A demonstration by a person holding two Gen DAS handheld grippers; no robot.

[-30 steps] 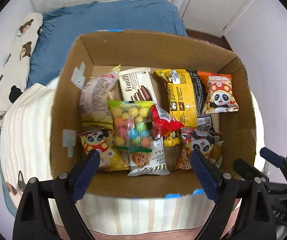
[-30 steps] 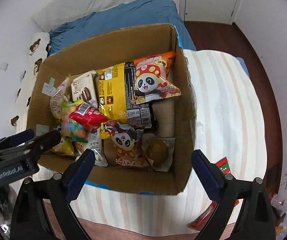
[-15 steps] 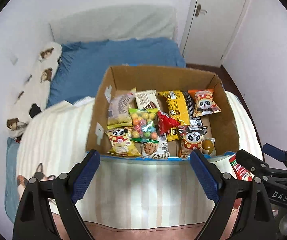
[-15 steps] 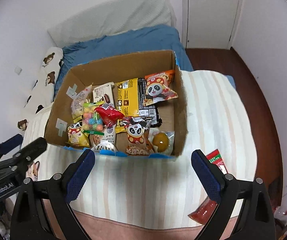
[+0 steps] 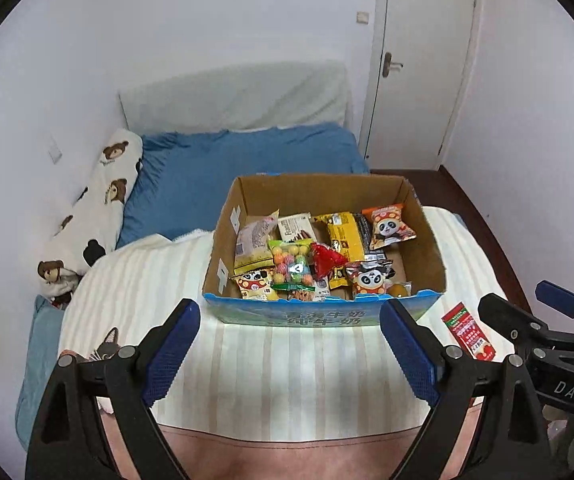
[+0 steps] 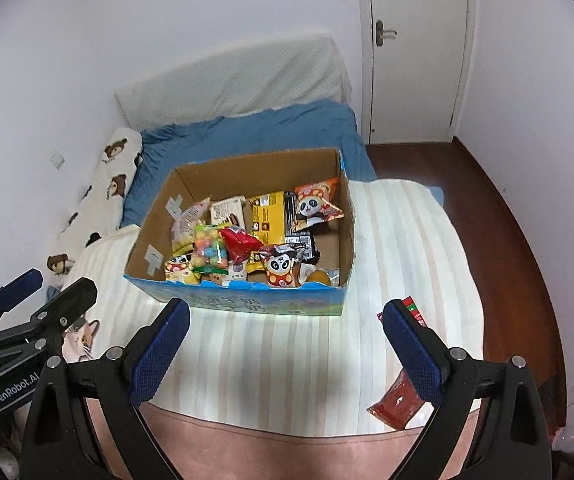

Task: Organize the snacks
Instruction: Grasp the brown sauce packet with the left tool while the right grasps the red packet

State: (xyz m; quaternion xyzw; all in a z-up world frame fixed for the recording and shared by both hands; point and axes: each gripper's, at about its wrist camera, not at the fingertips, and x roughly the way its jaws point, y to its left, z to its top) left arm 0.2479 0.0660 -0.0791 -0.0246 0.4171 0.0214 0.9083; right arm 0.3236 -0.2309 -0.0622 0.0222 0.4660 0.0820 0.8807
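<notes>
Jaws of the left gripper (image 5: pixel 289 344) stand wide apart with nothing between them, and those of the right gripper (image 6: pixel 287 346) are apart and empty too. Both grippers hang above the striped blanket (image 5: pixel 271 376), on the near side of the cardboard box (image 5: pixel 431 248), not touching it. The box stands on this blanket, on the bed, and it is open at the top. Inside the box lie many snack packets: a bag of coloured candy balls (image 5: pixel 291 266) near the middle, a red packet (image 5: pixel 327 258) just beside it, a yellow packet (image 5: pixel 343 232) behind, and panda packets (image 5: pixel 389 228) toward the right wall of the box. One red sachet (image 5: pixel 467 332) lies outside, on the blanket to the right of the box and near its front corner. Behind the box are a blue sheet (image 5: pixel 247 168) and a bear-print pillow (image 5: pixel 99 208); a white door (image 5: pixel 419 60) is further behind, to the right.
</notes>
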